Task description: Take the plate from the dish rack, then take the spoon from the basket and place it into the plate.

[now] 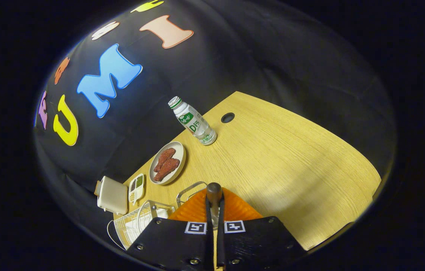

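Note:
My gripper (215,205) is shut on the spoon (214,191). Its brown wooden handle end sticks up just past the fingertips, and a metal stretch shows in the narrow gap between the fingers. Right under and beyond the fingers lies the orange ribbed plate (238,209) on the wooden table (280,165). Whether the spoon touches the plate I cannot tell. The wire basket (189,190) shows its rim just left of the plate. The white dish rack (133,224) stands further left, beside my left finger's body.
Beyond the basket sits a pale plate with two reddish-brown pieces of meat (167,163). A small divided dish (136,187) and a white box (112,195) lie to its left. A plastic bottle (193,121) stands further back, near a round cable hole (227,117).

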The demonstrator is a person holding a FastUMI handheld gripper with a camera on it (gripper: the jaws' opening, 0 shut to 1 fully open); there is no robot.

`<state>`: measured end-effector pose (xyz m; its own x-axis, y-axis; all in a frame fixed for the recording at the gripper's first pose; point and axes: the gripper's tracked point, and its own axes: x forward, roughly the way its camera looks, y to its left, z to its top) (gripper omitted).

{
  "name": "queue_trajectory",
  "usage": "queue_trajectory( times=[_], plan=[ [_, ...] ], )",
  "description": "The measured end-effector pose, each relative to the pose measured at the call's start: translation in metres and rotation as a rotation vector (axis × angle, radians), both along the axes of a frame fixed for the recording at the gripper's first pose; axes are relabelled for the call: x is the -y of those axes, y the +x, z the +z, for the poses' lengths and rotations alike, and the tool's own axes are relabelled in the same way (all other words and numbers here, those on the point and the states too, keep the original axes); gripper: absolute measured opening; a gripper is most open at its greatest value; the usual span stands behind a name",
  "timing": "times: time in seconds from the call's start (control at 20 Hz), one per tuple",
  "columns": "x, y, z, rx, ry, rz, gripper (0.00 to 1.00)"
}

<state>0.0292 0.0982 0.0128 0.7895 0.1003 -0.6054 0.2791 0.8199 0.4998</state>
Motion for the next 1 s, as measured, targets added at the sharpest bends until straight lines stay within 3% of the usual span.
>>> queue_trajectory(
  times=[0.55,1.0],
  plan=[
    [0.011,-0.006,0.067,0.098,-0.049,0.003,0.03],
    [-0.025,-0.054,0.140,0.201,-0.099,0.100,0.03]
  ],
)
